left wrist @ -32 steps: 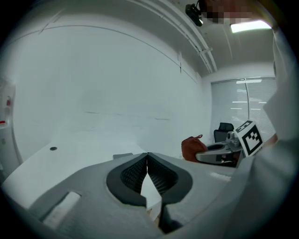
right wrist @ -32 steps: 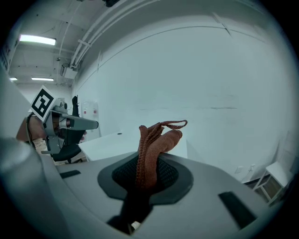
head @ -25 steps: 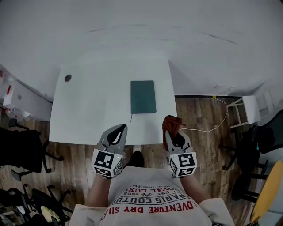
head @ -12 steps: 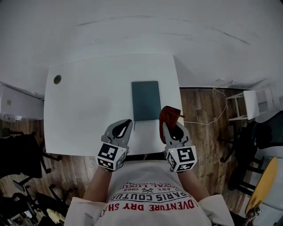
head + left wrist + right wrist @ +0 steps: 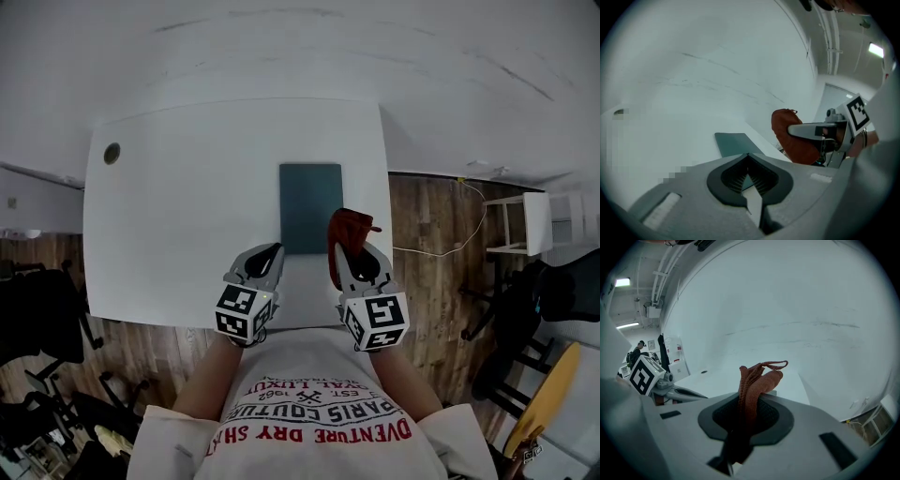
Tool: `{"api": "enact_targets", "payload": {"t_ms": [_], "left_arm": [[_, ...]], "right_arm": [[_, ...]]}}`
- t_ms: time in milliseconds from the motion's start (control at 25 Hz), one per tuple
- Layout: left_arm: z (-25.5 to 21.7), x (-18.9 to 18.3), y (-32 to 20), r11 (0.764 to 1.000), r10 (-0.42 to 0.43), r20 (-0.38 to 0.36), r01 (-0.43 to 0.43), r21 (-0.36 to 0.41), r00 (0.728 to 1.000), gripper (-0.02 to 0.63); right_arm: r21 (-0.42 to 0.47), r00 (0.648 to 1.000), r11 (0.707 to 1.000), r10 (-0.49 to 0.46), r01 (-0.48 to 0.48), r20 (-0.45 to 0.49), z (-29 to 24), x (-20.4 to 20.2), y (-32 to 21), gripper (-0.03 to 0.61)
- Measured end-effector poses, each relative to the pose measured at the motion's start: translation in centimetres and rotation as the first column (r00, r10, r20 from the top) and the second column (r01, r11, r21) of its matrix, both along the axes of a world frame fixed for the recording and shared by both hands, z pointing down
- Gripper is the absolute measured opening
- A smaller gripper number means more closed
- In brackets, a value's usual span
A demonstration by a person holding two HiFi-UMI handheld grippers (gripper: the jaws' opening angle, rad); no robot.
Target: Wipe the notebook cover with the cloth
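Bench note – wiping not yet begun, by my reading

- White tabletop [image 5: 187,216] is filling the middle of the head view; the person is standing at its near edge.
- Dark green notebook [image 5: 310,206] is lying flat and closed, cover up, on the right-hand part of the tabletop, near the right edge, long side running away from the person. Judging it a stiff, light board cover: it is likely going to slide on the smooth surface under a sideways wipe, so pinning a near corner or edge looks advisable.
- Left tool [image 5: 270,253] is hovering just short of the notebook's near left corner, jaws pressed together with nothing between them. It is free for the pinning job.
- Right tool [image 5: 349,259] is hovering beside the near right corner, jaws pinching the cloth.
- Rust-brown cloth [image 5: 351,230] is bunching up out of the right jaws in soft folds with a small loop at the top. Limp, light, not slippery; the grip is sitting low on the bundle, leaving a wad ahead of the jaws to press on the cover. It is appearing clear of the notebook; contact cannot be confirmed.
- Small round cable hole [image 5: 112,153] is showing at the far left corner, well apart from everything
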State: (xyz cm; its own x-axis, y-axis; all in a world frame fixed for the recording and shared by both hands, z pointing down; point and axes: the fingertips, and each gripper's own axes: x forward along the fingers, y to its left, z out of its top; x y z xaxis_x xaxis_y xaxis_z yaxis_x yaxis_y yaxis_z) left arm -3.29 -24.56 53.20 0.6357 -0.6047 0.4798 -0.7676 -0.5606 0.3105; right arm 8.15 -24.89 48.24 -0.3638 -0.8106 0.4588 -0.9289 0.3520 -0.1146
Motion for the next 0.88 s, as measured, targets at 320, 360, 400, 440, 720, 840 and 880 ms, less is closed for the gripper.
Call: {"api": "enact_targets", "payload": {"t_ms": [320, 360, 400, 440, 720, 840, 880], "left_arm": [[5.5, 0.1, -0.1, 0.989, -0.011, 0.031, 0.016, -0.149, 0.999, 0.009], [6.1, 0.1, -0.1, 0.987, -0.007, 0.042, 0.013, -0.158, 0.999, 0.009], [6.6, 0.2, -0.1, 0.986, -0.004, 0.051, 0.012, -0.166, 0.999, 0.009], [7.1, 0.2, -0.1, 0.986, 0.000, 0.060, 0.010, -0.169, 0.998, 0.009], [7.7, 1.8, -0.7, 0.985, 0.057, 0.107, -0.038, -0.168, 0.993, 0.009], [8.0, 1.8, -0.7, 0.983, 0.066, 0.121, -0.044, -0.179, 0.990, 0.009], [8.0, 1.8, -0.7, 0.982, 0.067, 0.121, -0.045, -0.181, 0.990, 0.009]], "right_arm": [[-0.052, 0.999, 0.998, -0.036, 0.038, 0.025, 2.9, -1.5, -2.2, 0.077], [-0.062, 0.999, 0.997, -0.047, 0.049, 0.025, 3.4, -1.8, -2.3, 0.077], [-0.072, 0.998, 0.996, -0.058, 0.059, 0.026, 3.9, -2.2, -2.4, 0.077], [-0.082, 0.997, 0.994, -0.067, 0.069, 0.026, 4.3, -2.4, -2.5, 0.077], [-0.114, 0.995, 0.989, -0.092, 0.094, 0.025, 6.0, -3.0, -3.1, 0.077], [-0.116, 0.995, 0.988, -0.100, 0.102, 0.022, 6.2, -3.3, -3.6, 0.077], [-0.118, 0.994, 0.987, -0.103, 0.105, 0.020, 6.2, -3.4, -3.9, 0.077]]}}
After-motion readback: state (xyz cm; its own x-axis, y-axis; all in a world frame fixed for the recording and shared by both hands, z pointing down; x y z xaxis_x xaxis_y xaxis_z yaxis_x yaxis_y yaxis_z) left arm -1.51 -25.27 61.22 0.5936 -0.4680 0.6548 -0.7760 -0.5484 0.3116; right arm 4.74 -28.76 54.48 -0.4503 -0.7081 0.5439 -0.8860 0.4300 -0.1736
